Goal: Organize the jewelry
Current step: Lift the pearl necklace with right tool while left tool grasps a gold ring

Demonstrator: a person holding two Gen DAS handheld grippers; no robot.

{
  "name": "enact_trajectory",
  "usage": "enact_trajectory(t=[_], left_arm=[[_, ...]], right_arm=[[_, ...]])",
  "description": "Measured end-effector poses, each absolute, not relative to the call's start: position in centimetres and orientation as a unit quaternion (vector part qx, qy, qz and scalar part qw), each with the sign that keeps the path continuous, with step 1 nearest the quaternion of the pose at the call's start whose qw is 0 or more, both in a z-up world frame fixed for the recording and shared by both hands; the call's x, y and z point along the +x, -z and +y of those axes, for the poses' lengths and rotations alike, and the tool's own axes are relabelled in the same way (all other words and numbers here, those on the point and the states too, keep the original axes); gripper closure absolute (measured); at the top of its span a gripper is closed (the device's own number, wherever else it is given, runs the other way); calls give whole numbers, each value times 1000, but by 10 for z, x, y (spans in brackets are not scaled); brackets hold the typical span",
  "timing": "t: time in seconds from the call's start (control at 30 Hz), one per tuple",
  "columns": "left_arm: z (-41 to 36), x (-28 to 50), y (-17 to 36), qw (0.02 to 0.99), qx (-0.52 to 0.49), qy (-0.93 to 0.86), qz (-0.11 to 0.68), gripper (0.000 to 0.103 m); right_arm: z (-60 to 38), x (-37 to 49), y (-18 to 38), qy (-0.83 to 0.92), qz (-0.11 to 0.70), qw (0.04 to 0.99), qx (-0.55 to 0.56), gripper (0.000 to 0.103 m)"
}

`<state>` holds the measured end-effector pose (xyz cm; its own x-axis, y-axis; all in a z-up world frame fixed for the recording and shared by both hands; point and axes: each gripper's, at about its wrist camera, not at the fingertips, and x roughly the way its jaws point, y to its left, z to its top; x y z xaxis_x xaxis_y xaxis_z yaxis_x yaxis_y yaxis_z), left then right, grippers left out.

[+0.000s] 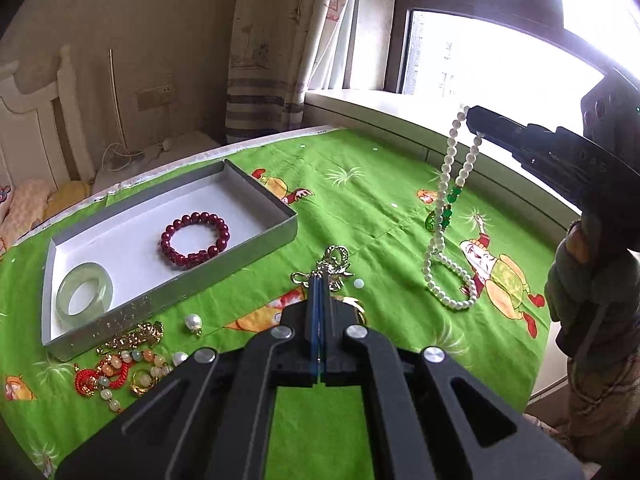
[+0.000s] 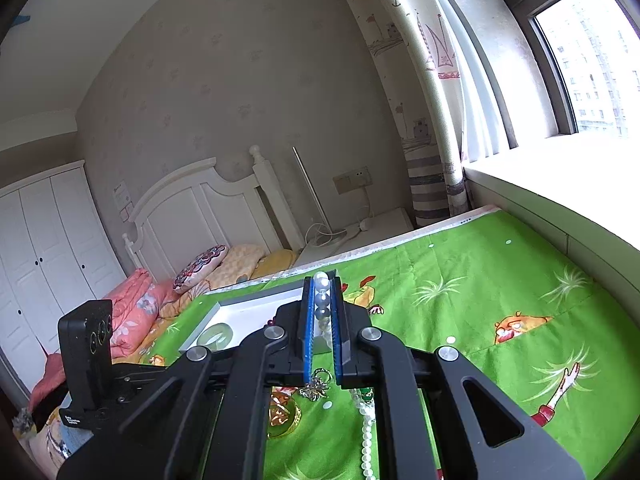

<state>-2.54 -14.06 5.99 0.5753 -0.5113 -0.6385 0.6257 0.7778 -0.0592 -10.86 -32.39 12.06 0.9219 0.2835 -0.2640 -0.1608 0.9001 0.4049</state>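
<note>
My right gripper [image 2: 322,280] is shut on a white pearl necklace [image 1: 444,216] with green beads and holds it up; the strand hangs and its lower loop rests on the green cloth. In the left wrist view the right gripper [image 1: 474,114] is at the upper right. My left gripper [image 1: 320,278] is shut and empty, low over the cloth just short of a silver brooch [image 1: 336,264]. A grey tray [image 1: 256,188] at the left holds a dark red bead bracelet [image 1: 195,239] and a pale jade bangle [image 1: 84,294].
Loose jewelry lies in front of the tray: a gold piece [image 1: 134,336], a pearl pendant [image 1: 193,323], a red cord bead bracelet [image 1: 108,372], a gold ring [image 1: 142,384]. A gold bangle [image 2: 284,414] lies under my right gripper. Window sill [image 1: 360,100] behind, bed at left.
</note>
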Motion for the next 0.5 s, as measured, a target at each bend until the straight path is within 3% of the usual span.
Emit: enact_trajectory(t=[0.2,0.23,0.27,0.33,0.5], left_arm=[[-135,-6,-35,864,64,316,387,100],[-135,-4,-32,859,58,320,396,89],[-134,-4,-30,856,48,324,400,65],[-130,-6,-32,860,28,330,389,34],[-150,-11,-37,863,67,331,376,35]], right_arm=[[-325,-108,-119,-116,164,960,195,95],[-325,-107,-119,-116,164,960,195,95],[-325,-107,-118,-116,165,960,195,95],[-326,-107,-117,-116,166,959,197,95],[-327,-105,-115,-116,170,958,199,95]])
